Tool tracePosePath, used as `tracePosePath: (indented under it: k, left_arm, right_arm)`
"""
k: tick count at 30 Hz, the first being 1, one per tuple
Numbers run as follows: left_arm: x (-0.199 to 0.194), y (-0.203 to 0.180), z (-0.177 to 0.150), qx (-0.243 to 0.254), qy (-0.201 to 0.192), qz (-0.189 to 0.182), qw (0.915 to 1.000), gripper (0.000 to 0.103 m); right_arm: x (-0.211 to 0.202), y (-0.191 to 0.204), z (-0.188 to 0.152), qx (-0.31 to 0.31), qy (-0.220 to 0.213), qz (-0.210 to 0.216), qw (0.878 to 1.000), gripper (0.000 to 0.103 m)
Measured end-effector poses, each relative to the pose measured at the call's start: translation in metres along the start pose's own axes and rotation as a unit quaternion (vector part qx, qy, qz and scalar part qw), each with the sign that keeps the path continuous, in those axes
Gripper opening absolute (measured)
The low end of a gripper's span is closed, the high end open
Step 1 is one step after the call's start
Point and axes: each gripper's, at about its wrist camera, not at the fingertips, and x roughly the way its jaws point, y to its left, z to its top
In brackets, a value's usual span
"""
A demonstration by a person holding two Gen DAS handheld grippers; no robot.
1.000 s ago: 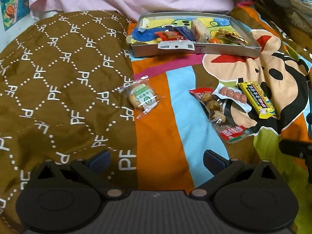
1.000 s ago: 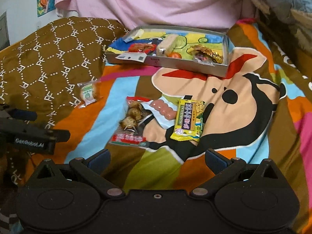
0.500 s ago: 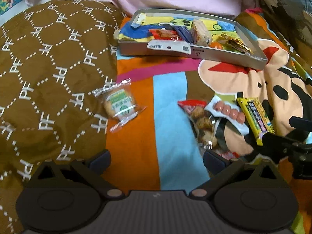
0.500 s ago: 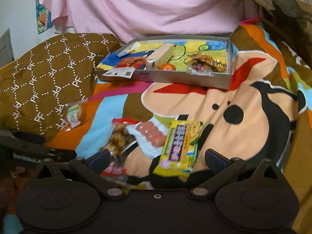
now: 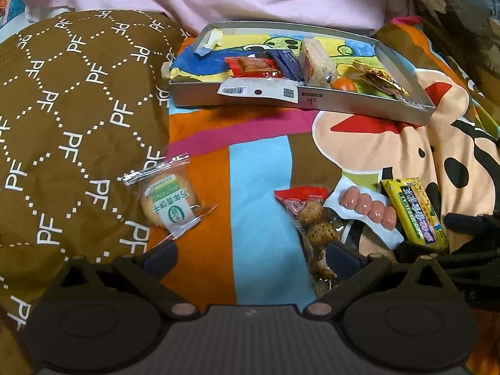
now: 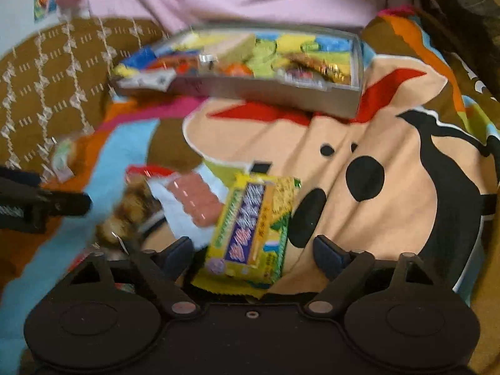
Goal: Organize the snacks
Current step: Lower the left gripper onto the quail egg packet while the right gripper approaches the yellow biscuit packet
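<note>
My right hand-held gripper (image 6: 252,251) has dropped over the yellow snack bar (image 6: 250,234), jaws just narrowing around it but not yet pinching. My left hand-held gripper (image 5: 251,254) hovers open, empty, the cracker packet (image 5: 170,201) just ahead. Farther back on the bed, the tray (image 5: 343,103) waits, already part-filled.

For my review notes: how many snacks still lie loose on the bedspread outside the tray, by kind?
Round cracker in clear wrapper: 1
Red-topped pack of brown balls: 1
Pink sausage pack: 1
Yellow bar: 1
Total: 4 loose; the grey tray holds others, not counted.
</note>
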Motion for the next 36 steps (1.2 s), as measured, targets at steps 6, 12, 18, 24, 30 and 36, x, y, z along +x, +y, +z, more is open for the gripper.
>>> tracePosePath:
  k: [6, 12, 18, 24, 30, 36]
  left_arm:
    - [0.002, -0.008, -0.001, 0.013, 0.01, -0.026, 0.9995, 0.103]
    - [0.008, -0.024, 0.003, 0.047, 0.012, -0.073, 0.9962, 0.1]
    - [0.032, -0.039, 0.008, 0.069, 0.051, -0.077, 0.9933, 0.081]
    - [0.038, -0.039, 0.009, 0.062, 0.06, -0.092, 0.992, 0.082]
    - [0.046, -0.044, 0.015, 0.049, 0.069, -0.084, 0.9928, 0.079]
    - [0.042, -0.042, 0.011, 0.057, 0.066, -0.074, 0.9934, 0.053]
  right_arm:
    - [-0.003, -0.003, 0.0, -0.021, 0.015, 0.004, 1.0, 0.054]
    - [-0.004, -0.001, -0.001, -0.046, 0.013, 0.012, 0.999, 0.053]
    - [-0.002, -0.004, -0.002, -0.046, 0.009, 0.02, 0.999, 0.054]
    - [0.0, -0.004, -0.002, -0.046, 0.006, 0.02, 0.999, 0.055]
    - [0.001, -0.003, -0.003, -0.049, 0.003, 0.018, 0.999, 0.056]
    - [0.003, 0.001, -0.006, -0.06, -0.004, 0.01, 0.998, 0.059]
